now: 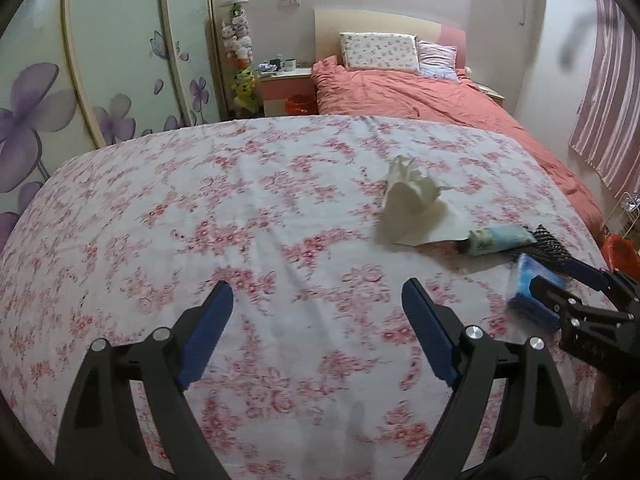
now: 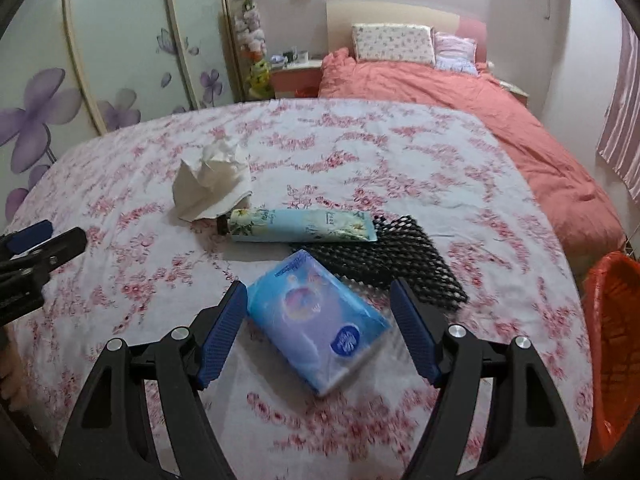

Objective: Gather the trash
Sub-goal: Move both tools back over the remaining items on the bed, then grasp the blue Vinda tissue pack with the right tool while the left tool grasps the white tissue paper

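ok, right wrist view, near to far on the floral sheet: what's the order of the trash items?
Blue tissue pack → black mesh netting → floral tube → crumpled white tissue.

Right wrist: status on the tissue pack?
Both grippers open: left gripper over bare sheet, right gripper straddling blue tissue pack, not closed. Tube, black mesh, crumpled tissue beyond. Nothing blocking.
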Motion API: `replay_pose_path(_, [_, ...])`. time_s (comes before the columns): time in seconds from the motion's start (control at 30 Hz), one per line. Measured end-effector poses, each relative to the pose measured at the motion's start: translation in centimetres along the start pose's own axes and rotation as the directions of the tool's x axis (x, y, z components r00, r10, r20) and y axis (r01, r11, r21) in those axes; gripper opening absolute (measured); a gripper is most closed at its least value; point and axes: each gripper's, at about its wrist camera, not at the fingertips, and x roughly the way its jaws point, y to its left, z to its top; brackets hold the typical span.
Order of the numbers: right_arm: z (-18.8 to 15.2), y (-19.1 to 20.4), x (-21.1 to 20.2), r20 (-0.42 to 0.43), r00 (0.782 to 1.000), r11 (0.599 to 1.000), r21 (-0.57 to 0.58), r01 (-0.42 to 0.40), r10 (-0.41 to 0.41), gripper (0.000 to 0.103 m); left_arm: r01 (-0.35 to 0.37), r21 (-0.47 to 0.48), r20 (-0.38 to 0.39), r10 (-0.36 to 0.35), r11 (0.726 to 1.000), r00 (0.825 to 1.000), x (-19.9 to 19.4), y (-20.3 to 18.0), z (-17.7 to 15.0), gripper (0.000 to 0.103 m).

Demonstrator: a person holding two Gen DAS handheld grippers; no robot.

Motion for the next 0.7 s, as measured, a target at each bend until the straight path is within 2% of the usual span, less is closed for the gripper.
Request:
replay_pose_path(0.13, [-0.5, -0.2, 0.4, -0.048, 0.997, 0.999, -0.001, -0.052, 0.052, 0.073, 0.004, -0.006, -0.022, -0.004, 1.0, 1.0, 0.7, 0.0, -0.1, 0.085])
replay_pose_path(0.2, [-0.9, -0.3, 0.1, -0.082, 0.987, 0.991, 0.012, -0.136, 0.137, 0.073, 0.011, -0.01, -0.029, -0.012, 1.0, 0.999, 1.0, -0.3, -0.2, 0.085])
replay_pose_path(0.23, [-1.0, -0.1, -0.1, -0.082, 0.986, 0.989, 0.008, -0.147, 0.147, 0.073, 0.013, -0.008, -0.032, -0.013, 1.0, 0.999, 1.2, -0.5, -0.2, 0.085])
replay_pose_path(0.33, [-1.3, 0.8, 0.0, -0.064, 0.993, 0.994, -0.037, -0.104, 0.102, 0.073, 0.014, -0.003, -0.039, -0.014, 1.0, 0.999, 1.5, -1.1, -0.2, 0.085])
replay_pose_path(0.5, [-1.3, 1.5, 0.7, -0.062, 0.995, 0.996, -0.037, -0.077, 0.074, 0.073, 0.018, 0.003, -0.032, -0.018, 1.0, 0.999, 1.4, -1.7, -0.2, 0.085])
replay_pose_path(0.57, [-1.4, 1.6, 0.8, -0.058, 0.997, 0.997, -0.052, -0.051, 0.048, 0.059, 0.02, -0.005, -0.031, -0.02, 1.0, 0.999, 1.5, -1.7, -0.1, 0.085])
replay_pose_path(0.7, [-1.9, 0.5, -0.2, -0.05, 0.997, 0.998, -0.02, -0.063, 0.062, 0.054, 0.04, -0.036, -0.018, -0.04, 0.999, 0.999, 1.8, -1.8, 0.5, 0.085])
